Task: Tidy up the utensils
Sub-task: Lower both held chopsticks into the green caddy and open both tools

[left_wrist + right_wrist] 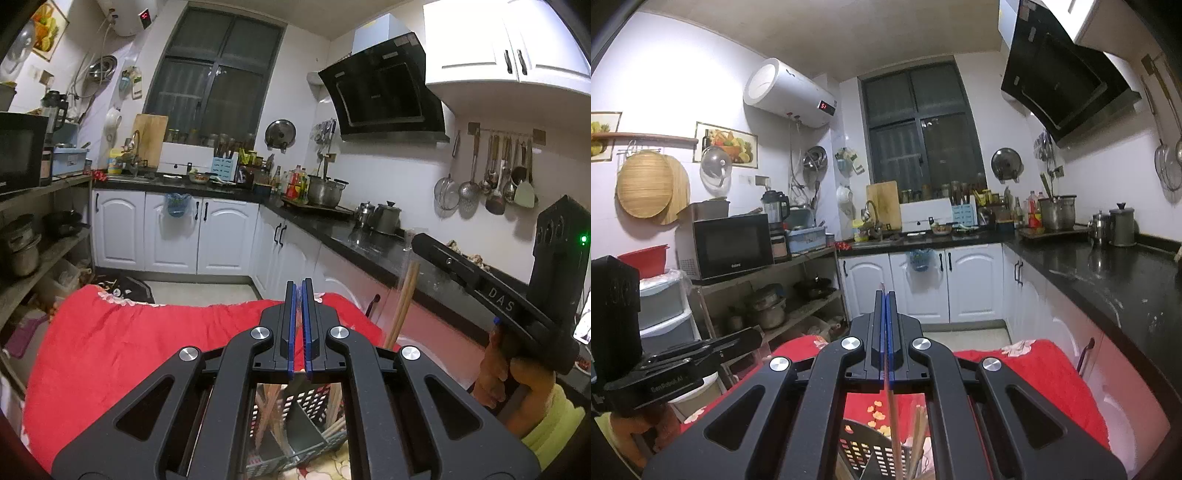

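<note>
A dark perforated utensil basket [310, 410] with dividers stands on a red cloth [122, 350] and holds several wooden chopsticks [269, 406]. My left gripper [299, 291] hovers above it, its blue pads nearly together with nothing seen between them. My right gripper [885, 299] is shut on a wooden chopstick [893, 417] that hangs down into the basket [864, 454]. In the left wrist view the right gripper [424, 243] holds the chopstick pair [402, 306] upright at the right.
A black countertop [332, 229] with pots and kettles runs along the right wall. White cabinets [964, 284] stand ahead, a shelf rack [798, 295] with a microwave at the left. Ladles hang on the right wall [495, 181].
</note>
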Motion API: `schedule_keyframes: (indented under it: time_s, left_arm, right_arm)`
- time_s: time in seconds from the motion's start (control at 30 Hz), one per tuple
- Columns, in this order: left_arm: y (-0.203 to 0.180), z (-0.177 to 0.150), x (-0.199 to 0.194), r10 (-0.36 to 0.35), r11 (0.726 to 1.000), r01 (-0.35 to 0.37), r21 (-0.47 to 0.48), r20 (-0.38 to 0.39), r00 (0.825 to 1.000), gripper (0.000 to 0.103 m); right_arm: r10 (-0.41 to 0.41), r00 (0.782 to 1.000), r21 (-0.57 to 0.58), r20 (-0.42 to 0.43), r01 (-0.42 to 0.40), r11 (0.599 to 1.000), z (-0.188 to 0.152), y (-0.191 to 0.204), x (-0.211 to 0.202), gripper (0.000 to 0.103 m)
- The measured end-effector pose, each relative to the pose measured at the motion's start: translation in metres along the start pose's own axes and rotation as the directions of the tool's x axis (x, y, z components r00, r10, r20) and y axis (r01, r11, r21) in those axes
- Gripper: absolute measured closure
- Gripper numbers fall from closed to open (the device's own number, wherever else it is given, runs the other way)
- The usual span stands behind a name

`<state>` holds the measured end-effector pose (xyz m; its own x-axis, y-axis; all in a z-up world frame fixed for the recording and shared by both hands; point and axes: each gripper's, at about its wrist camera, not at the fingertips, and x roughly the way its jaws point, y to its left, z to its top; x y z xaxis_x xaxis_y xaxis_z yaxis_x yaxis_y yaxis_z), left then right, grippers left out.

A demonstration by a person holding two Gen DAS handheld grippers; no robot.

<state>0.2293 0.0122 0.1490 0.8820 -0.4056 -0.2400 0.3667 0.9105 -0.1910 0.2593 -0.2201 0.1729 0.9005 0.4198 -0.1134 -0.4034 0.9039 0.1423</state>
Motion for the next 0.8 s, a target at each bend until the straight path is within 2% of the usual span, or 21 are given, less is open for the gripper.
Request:
schedule_keyframes:
  time_s: [0.3, 0.5, 0.6, 0.7, 0.8]
  left_arm:
    - [0.007, -0.022, 0.014, 0.005, 1.0, -0.005, -0.01, -0.048, 0.999, 0.102]
    - [0.014, -0.035, 0.02, 0.009, 0.999, -0.012, -0.031, -0.08, 0.997, 0.102]
    - [0.018, -0.041, 0.02, 0.015, 0.999, -0.018, -0.041, -0.087, 0.996, 0.102]
    - [0.02, -0.044, 0.021, 0.017, 0.999, -0.022, -0.049, -0.093, 0.995, 0.102]
    - [0.019, -0.047, 0.023, 0.022, 0.998, -0.028, -0.053, -0.103, 0.994, 0.102]
  right_arm:
    - [0.012, 0.998, 0.009, -0.065, -0.011, 1.0, -0.029, -0.002, 0.016, 0.102]
    - [0.005, 0.998, 0.026, -0.067, -0.004, 1.0, -0.037, -0.007, 0.015, 0.102]
    - [0.009, 0.999, 0.04, -0.051, -0.007, 0.999, -0.034, -0.009, 0.012, 0.102]
    - [0.057, 0.998, 0.071, 0.007, -0.057, 0.996, -0.025, -0.009, 0.007, 0.102]
    - [0.056, 0.998, 0.045, 0.023, -0.057, 0.997, -0.022, -0.004, 0.008, 0.102]
